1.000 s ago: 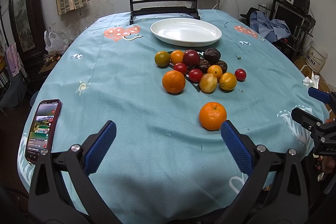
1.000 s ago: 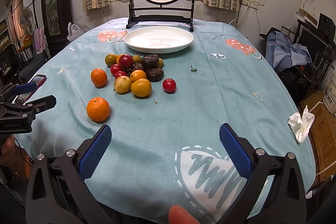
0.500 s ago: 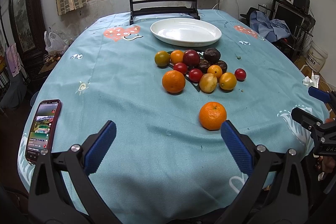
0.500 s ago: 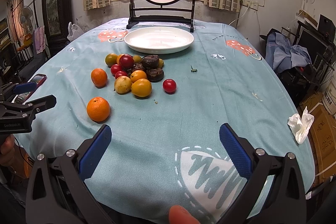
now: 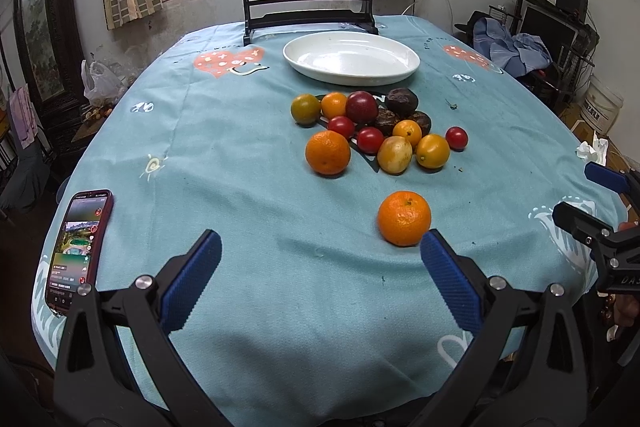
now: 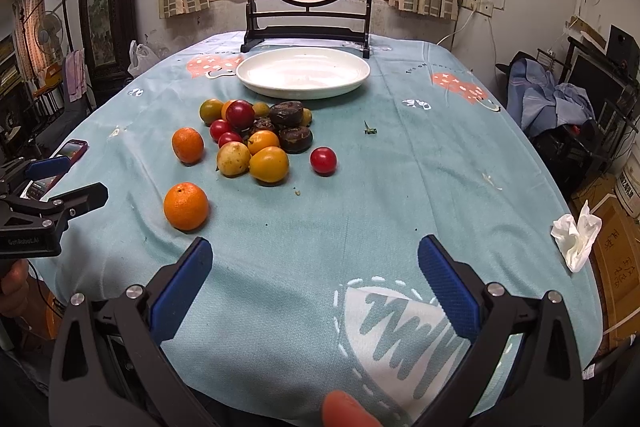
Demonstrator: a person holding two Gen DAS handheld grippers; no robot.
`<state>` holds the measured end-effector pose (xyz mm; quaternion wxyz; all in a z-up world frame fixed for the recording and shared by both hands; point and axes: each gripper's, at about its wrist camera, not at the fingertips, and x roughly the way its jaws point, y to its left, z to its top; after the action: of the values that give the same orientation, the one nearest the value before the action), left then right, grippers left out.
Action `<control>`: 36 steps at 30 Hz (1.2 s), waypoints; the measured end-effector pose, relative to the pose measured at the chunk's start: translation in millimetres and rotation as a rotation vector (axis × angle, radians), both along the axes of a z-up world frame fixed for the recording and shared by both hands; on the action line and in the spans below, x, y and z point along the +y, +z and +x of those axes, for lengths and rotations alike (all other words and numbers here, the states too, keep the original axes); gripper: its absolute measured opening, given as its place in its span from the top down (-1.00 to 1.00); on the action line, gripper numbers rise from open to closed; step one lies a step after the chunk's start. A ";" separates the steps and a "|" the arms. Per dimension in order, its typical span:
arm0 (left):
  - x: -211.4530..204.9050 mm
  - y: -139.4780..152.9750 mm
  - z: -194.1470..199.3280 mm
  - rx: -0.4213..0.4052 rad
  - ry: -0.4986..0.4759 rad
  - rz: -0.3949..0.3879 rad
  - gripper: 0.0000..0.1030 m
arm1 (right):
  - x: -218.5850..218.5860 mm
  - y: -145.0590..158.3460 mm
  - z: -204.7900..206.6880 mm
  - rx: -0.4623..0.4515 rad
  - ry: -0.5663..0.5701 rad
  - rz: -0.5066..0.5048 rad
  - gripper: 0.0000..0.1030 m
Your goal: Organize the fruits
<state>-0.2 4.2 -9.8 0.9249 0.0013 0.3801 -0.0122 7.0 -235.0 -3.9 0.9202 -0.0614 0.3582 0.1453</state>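
Both claws released: left gripper nearest the lone round orange mandarin, right gripper idle; empty white oval ceramic plate awaits fruit.

Near the one white plate lie two large oranges, three dark wrinkled fruits, three small red tomatoes, one phone.

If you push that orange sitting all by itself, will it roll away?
Probably yes: the lone orange is round and rests on a flat tablecloth with nothing beside it to stop it. It looks firm, so the left gripper, jaws open wide, could likely squeeze it gently without squashing it.
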 end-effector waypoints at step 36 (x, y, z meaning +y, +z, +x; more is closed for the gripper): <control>-7.3 -40.4 20.1 0.030 -0.223 -0.063 -0.96 | 72.2 -56.8 130.0 0.188 0.197 -0.030 0.16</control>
<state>19.9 -3.0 -50.2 0.9116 0.0142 0.3908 -0.1268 137.0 -162.9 -60.7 0.8629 -0.0960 0.4372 0.2347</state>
